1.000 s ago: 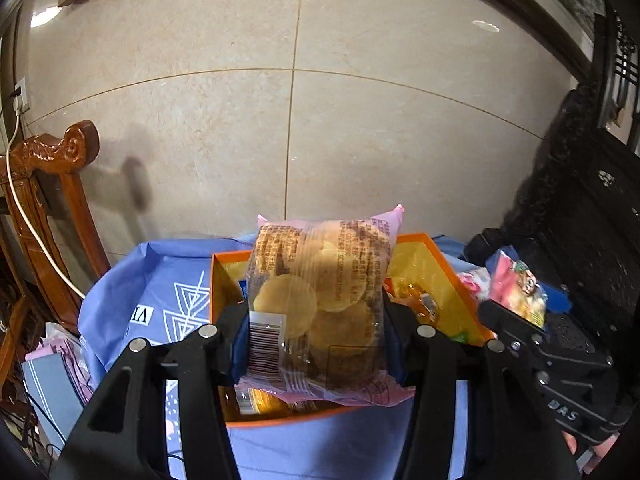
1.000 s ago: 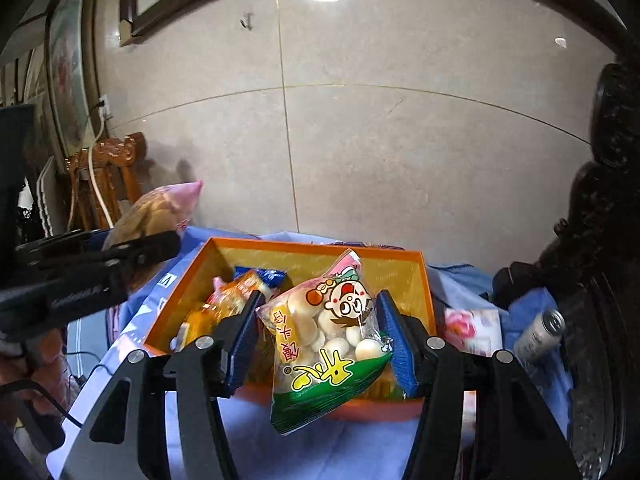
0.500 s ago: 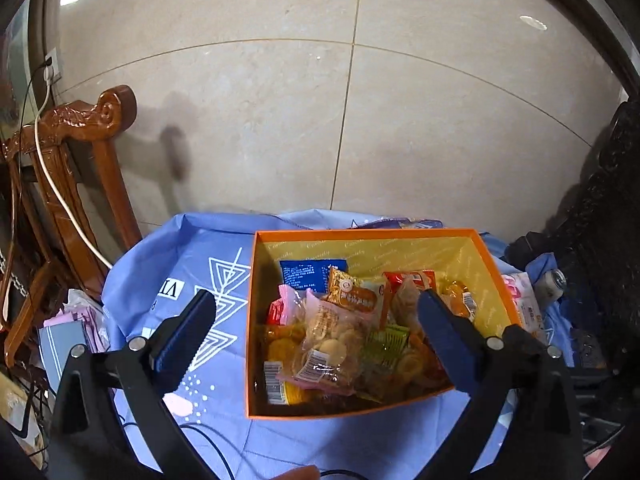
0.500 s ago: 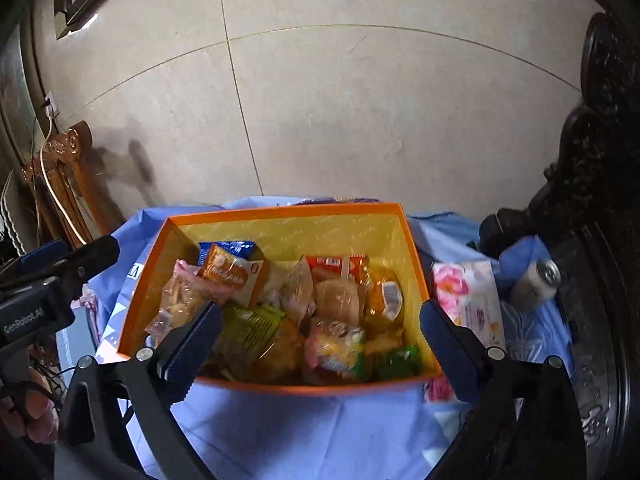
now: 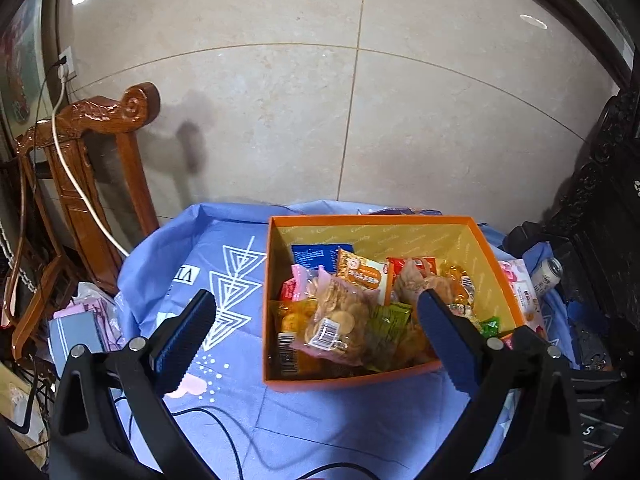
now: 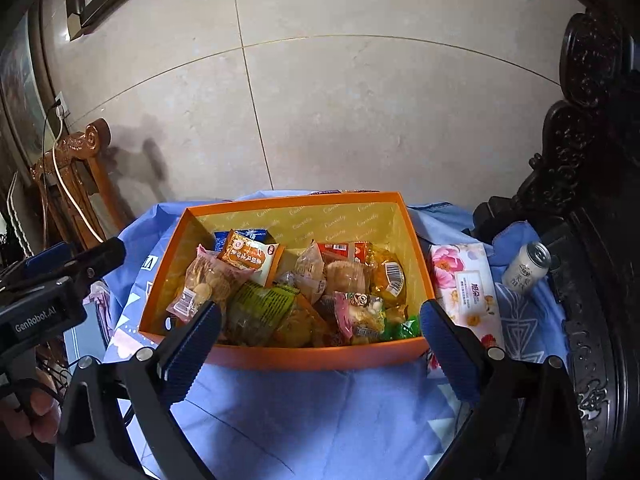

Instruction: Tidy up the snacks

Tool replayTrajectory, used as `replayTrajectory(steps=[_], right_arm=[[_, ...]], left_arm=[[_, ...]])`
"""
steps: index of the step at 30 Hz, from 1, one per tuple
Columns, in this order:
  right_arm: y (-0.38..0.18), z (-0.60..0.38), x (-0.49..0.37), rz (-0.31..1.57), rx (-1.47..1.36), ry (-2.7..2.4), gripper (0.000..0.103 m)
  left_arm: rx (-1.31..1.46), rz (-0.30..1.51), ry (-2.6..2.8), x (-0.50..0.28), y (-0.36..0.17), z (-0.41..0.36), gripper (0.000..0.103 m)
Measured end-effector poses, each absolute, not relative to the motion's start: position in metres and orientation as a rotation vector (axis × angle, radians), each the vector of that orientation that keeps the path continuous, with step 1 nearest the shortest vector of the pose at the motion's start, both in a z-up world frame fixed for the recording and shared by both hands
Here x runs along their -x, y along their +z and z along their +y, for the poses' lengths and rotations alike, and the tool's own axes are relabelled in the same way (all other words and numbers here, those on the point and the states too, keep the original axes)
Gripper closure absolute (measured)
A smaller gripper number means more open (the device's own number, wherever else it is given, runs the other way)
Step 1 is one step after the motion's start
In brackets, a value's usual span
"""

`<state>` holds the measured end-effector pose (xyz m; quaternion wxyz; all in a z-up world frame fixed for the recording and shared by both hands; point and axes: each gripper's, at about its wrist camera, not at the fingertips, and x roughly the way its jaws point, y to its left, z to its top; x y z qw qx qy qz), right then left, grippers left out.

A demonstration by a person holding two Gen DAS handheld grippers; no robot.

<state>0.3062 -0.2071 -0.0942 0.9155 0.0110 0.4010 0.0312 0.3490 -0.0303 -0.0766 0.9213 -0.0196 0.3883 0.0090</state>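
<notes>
An orange box full of snack packets stands on a blue cloth. A clear bag of round biscuits lies at the box's front left. A small pink and green bag of white balls lies near the front right. My left gripper hangs open above the box's near side, with nothing between its fingers. My right gripper is open too, over the box's front wall, and holds nothing. The left gripper's body shows at the left edge of the right wrist view.
A pack of flowered tissues and a white can lie right of the box. A carved wooden chair with a white cable stands at the left. Dark carved furniture rises on the right. A tiled wall is behind.
Both grippers opened wide. The biscuit bag dropped from the left one and the bag of white balls from the right one; both now lie in the orange box.
</notes>
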Motion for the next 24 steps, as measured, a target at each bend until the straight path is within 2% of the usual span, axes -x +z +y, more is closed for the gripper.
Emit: replayTrajectory(steps=[24], right_arm=[[-0.094,-0.210,-0.297,0.830,-0.029,0.056,0.003]], left_arm=[[-0.057,0.787,0.007,-0.335,-0.076,-0.042,0.004]])
